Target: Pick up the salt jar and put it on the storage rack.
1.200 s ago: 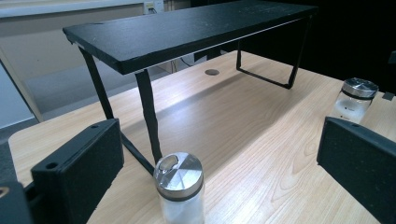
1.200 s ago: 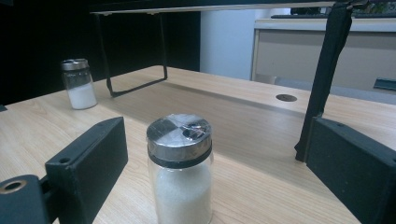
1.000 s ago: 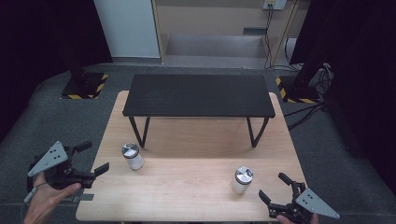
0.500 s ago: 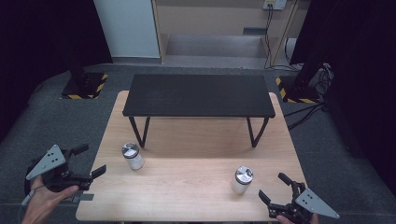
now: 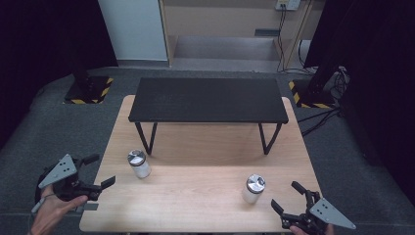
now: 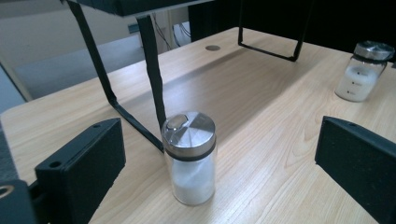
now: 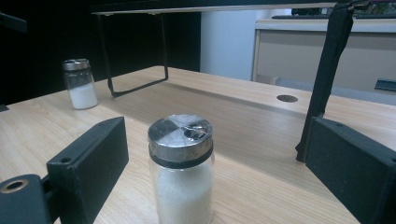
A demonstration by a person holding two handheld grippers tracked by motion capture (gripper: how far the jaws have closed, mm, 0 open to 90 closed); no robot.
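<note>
Two small clear glass shakers with brushed-metal lids, each part-filled with white grains, stand upright on the pale wooden worktop: the left shaker (image 5: 139, 164) just in front of the black metal shelf's (image 5: 208, 100) near-left leg, the right shaker (image 5: 253, 188) well apart, toward the near right edge. The left gripper (image 5: 95, 172) and the right gripper (image 5: 289, 196) each face their own jar with jaws wide and nothing between the pads. I'd judge these jars light, rigid, slick and breakable; the straight glass body below the black collar (image 7: 181, 161) looks the safest hold, since the smooth lid could slip.
</note>
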